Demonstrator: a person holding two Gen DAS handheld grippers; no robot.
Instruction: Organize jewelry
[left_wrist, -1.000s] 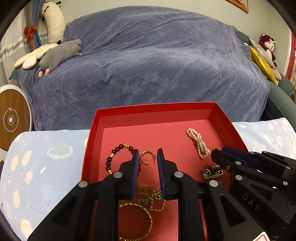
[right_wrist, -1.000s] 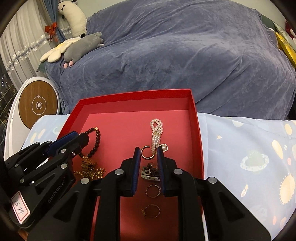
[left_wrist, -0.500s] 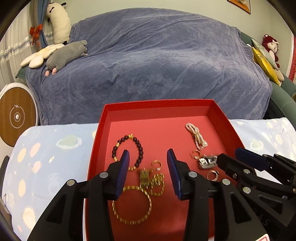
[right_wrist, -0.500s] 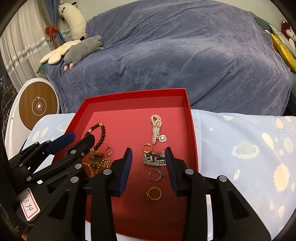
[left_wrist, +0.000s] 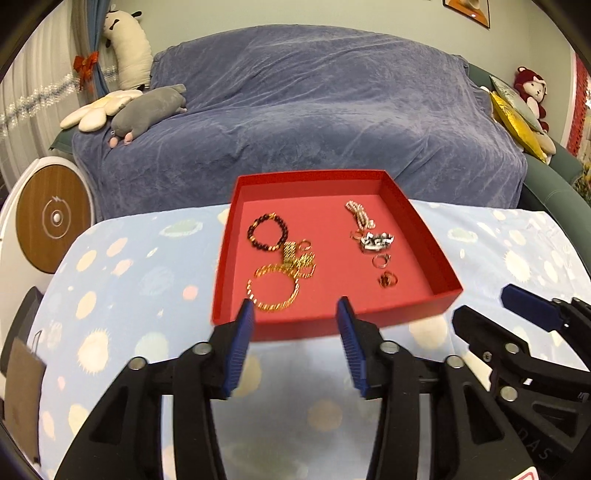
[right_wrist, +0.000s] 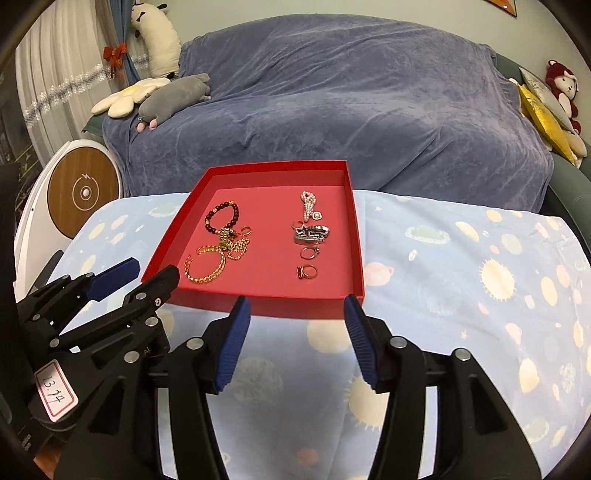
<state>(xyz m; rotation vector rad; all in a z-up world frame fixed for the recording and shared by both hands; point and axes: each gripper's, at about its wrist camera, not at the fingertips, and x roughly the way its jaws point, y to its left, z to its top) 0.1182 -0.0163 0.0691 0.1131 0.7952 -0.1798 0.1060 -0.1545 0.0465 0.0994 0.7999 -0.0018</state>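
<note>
I see the jewelry lying in two groups inside the red tray (right_wrist: 356, 236). At nine o'clock in the tray sit the dark bead bracelet (right_wrist: 221, 218), a tangle of gold chain (right_wrist: 233, 243) and a gold bangle (right_wrist: 205, 269). At three o'clock the pearl strand (right_wrist: 308, 203) lies farthest from me, then a silver link piece (right_wrist: 312, 233), then two rings (right_wrist: 308, 262) toward six o'clock. The tray rests on the counter (right_wrist: 461, 266), which is covered in a pale blue planet-print cloth, with a blue-draped sofa (right_wrist: 332, 92) at twelve o'clock.

My left gripper (left_wrist: 295, 347) and right gripper (right_wrist: 297, 339) both hang at six o'clock, just short of the tray's near wall. Their jaws have just been opening and stand apart, released, with nothing between them.
</note>
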